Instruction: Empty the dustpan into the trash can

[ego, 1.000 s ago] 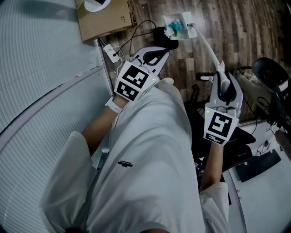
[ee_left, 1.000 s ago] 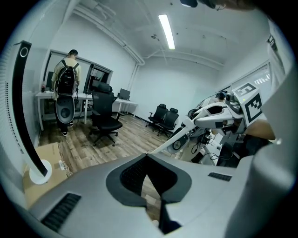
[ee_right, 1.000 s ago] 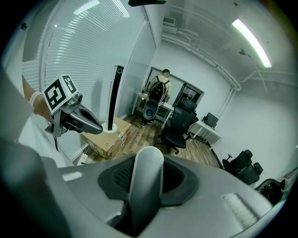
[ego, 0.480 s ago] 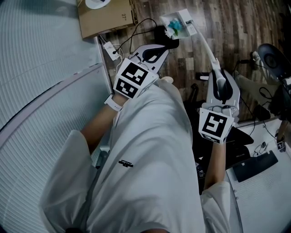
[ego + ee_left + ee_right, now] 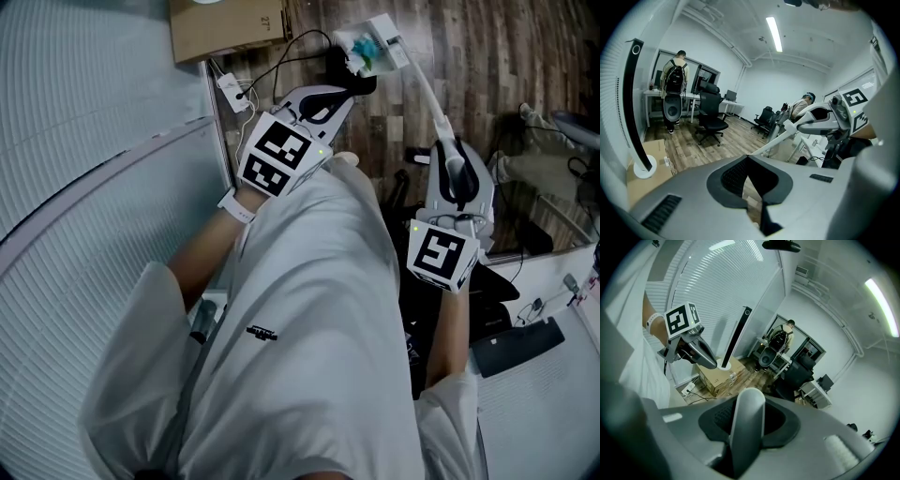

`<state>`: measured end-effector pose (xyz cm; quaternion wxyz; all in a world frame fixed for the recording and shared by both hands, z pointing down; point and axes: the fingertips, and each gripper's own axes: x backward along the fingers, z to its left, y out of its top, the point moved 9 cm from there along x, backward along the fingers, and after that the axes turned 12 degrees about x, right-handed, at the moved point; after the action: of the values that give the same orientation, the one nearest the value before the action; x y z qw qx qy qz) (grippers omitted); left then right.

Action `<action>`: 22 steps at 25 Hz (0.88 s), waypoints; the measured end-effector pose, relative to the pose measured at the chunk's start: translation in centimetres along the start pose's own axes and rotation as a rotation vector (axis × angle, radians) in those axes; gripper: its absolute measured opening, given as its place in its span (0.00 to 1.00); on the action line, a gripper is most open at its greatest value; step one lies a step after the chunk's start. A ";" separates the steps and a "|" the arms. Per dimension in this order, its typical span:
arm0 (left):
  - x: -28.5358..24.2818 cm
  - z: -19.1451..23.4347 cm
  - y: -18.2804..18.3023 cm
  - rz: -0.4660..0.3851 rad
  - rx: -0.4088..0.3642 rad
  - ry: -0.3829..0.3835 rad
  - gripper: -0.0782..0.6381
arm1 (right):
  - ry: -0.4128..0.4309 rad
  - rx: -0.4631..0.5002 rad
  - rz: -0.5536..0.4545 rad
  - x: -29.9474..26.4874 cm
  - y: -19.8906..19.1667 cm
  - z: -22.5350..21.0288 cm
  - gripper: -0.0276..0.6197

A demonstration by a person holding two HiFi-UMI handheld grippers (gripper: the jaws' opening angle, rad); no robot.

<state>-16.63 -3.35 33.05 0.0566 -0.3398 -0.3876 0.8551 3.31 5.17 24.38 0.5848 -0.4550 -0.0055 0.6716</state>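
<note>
A white dustpan (image 5: 373, 45) with teal and blue scraps in it hangs over the wood floor at the top of the head view. Its long white handle (image 5: 429, 98) runs down into my right gripper (image 5: 449, 150), which is shut on it. In the right gripper view the handle (image 5: 747, 427) stands between the dark pads. My left gripper (image 5: 354, 90) is to the left of the pan, its tips touching with nothing between them (image 5: 747, 158). I cannot make out a trash can in any view.
A cardboard box (image 5: 230, 23) with a pole stand (image 5: 637, 103) on it sits by the ribbed wall (image 5: 84, 112). Cables and a plug strip (image 5: 230, 86) lie on the floor. Office chairs (image 5: 712, 119), desks and two people (image 5: 675, 79) are further off.
My right gripper has shifted a little to the left and rolled, with the handle still in it. The left gripper has hardly moved.
</note>
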 end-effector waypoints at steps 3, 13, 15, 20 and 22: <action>0.5 0.0 -0.1 -0.009 0.004 0.007 0.12 | 0.006 0.014 -0.008 0.0 0.2 0.4 0.23; 1.4 -0.5 -1.5 -0.014 0.012 0.015 0.12 | 0.027 0.074 -0.020 0.6 0.4 1.4 0.23; 1.6 -0.7 -1.7 -0.016 0.012 0.018 0.12 | 0.031 0.080 -0.020 0.7 0.4 1.5 0.23; 2.3 -0.8 -1.8 -0.021 0.012 0.026 0.12 | 0.032 0.092 -0.030 0.7 0.3 1.7 0.23; 2.4 -0.8 -1.9 -0.025 0.015 0.030 0.12 | 0.036 0.101 -0.037 0.6 0.3 1.8 0.23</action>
<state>-18.26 -0.69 32.70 0.0757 -0.3474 -0.3846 0.8519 2.06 6.50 24.89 0.6193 -0.4370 0.0304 0.6516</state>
